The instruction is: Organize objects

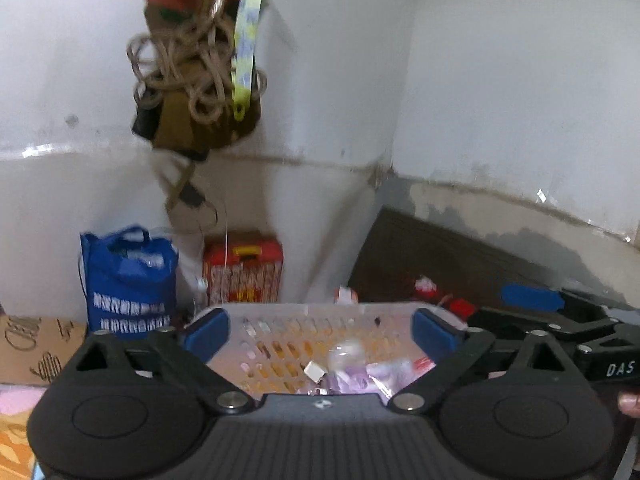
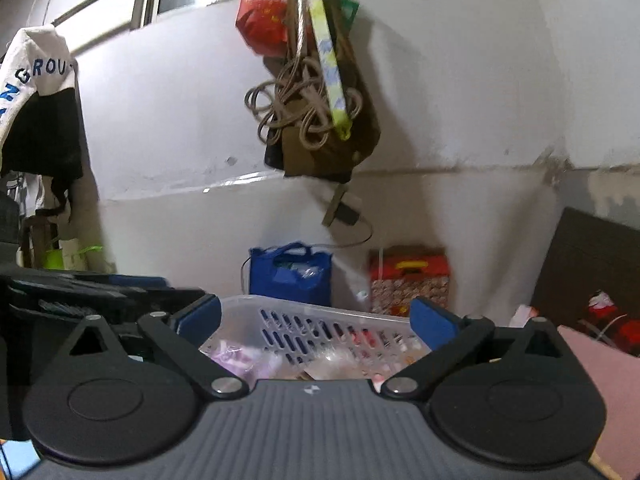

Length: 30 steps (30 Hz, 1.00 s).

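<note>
A white slotted plastic basket (image 1: 312, 314) sits low in front of both grippers; it also shows in the right wrist view (image 2: 320, 314). Inside lie small packets, a purple wrapper (image 1: 352, 380) and a small white block (image 1: 315, 371). My left gripper (image 1: 320, 332) is open and empty, its blue pads level with the basket's far rim. My right gripper (image 2: 316, 320) is open and empty, also over the basket. The right gripper shows at the right edge of the left wrist view (image 1: 560, 320).
A blue shopping bag (image 1: 128, 280) and a red patterned box (image 1: 242, 266) stand against the white wall behind the basket. A bundle of rope and bags (image 1: 196, 76) hangs above. A dark board (image 1: 460, 256) leans right. Clothes (image 2: 36, 112) hang at left.
</note>
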Each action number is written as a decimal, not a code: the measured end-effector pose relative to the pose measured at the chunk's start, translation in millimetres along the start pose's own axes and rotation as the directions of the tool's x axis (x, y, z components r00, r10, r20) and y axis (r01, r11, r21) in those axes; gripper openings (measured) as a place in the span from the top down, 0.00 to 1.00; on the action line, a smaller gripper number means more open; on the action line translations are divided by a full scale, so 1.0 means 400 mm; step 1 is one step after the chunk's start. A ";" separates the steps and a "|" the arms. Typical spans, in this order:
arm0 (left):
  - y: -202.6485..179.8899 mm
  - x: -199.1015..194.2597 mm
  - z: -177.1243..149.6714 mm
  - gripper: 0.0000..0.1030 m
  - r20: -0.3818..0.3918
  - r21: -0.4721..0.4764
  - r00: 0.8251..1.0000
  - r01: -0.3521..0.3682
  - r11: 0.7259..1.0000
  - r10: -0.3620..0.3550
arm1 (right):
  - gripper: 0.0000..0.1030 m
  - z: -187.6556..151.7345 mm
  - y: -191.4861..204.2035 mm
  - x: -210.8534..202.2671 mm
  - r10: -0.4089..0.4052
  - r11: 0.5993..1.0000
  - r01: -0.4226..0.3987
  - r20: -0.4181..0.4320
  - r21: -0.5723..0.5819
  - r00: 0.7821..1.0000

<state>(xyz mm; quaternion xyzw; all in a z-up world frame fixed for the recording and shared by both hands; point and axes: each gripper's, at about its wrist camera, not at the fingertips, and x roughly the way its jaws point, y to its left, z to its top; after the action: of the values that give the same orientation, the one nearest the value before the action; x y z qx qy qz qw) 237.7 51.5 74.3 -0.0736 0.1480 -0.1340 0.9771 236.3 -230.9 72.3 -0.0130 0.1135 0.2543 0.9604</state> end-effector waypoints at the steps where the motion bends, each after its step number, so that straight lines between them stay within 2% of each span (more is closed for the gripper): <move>1: -0.001 -0.031 -0.010 0.00 0.024 0.014 1.000 0.008 1.000 -0.008 | 0.00 -0.012 0.000 -0.027 0.000 1.000 0.000 0.011 0.001 1.000; 3: -0.002 -0.090 -0.038 0.00 0.071 0.017 0.997 0.015 1.000 -0.016 | 0.00 -0.041 0.006 -0.075 0.007 1.000 -0.008 0.013 0.016 1.000; 5: 0.004 -0.122 -0.063 0.00 0.079 0.003 0.997 0.005 1.000 -0.006 | 0.00 -0.065 0.014 -0.097 -0.019 0.999 0.020 -0.032 0.042 0.999; 7: 0.014 -0.140 -0.090 0.00 0.053 -0.019 0.998 0.030 0.999 -0.028 | 0.00 -0.097 0.025 -0.113 -0.110 0.990 0.115 -0.068 0.085 0.992; 9: 0.016 -0.143 -0.110 0.00 -0.012 -0.037 0.998 0.059 0.998 -0.059 | 0.00 -0.125 0.034 -0.134 -0.171 0.979 0.181 -0.101 0.096 0.980; 12: 0.002 -0.138 -0.132 0.00 -0.075 -0.015 0.997 0.018 1.000 -0.019 | 0.00 -0.155 0.044 -0.168 -0.164 0.981 0.172 -0.092 0.090 0.982; 14: -0.002 -0.138 -0.140 0.00 -0.074 -0.020 0.997 0.004 1.000 -0.005 | 0.00 -0.160 0.049 -0.175 -0.148 0.985 0.156 -0.101 0.078 0.984; 16: -0.009 -0.131 -0.138 0.00 -0.097 -0.031 0.995 0.001 1.000 -0.004 | 0.00 -0.149 0.054 -0.164 -0.186 0.978 0.196 -0.124 0.067 0.975; 20: -0.030 -0.135 -0.138 0.00 -0.108 -0.012 0.994 -0.026 1.000 0.025 | 0.00 -0.133 0.049 -0.158 -0.183 0.976 0.198 -0.157 0.086 0.971; 25: -0.048 -0.138 -0.128 0.00 -0.105 0.009 0.993 -0.060 0.998 0.061 | 0.00 -0.130 0.039 -0.172 -0.153 0.977 0.168 -0.118 0.134 0.981; 30: -0.057 -0.139 -0.113 0.00 -0.099 0.023 0.992 -0.074 0.997 0.076 | 0.00 -0.120 0.044 -0.166 -0.185 0.974 0.198 -0.114 0.110 0.976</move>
<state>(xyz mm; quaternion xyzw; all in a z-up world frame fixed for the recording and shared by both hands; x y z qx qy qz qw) 167.3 40.8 50.8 -0.0515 0.1980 -0.1023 0.9735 161.4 -251.6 40.9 0.0209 0.1764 0.1520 0.9723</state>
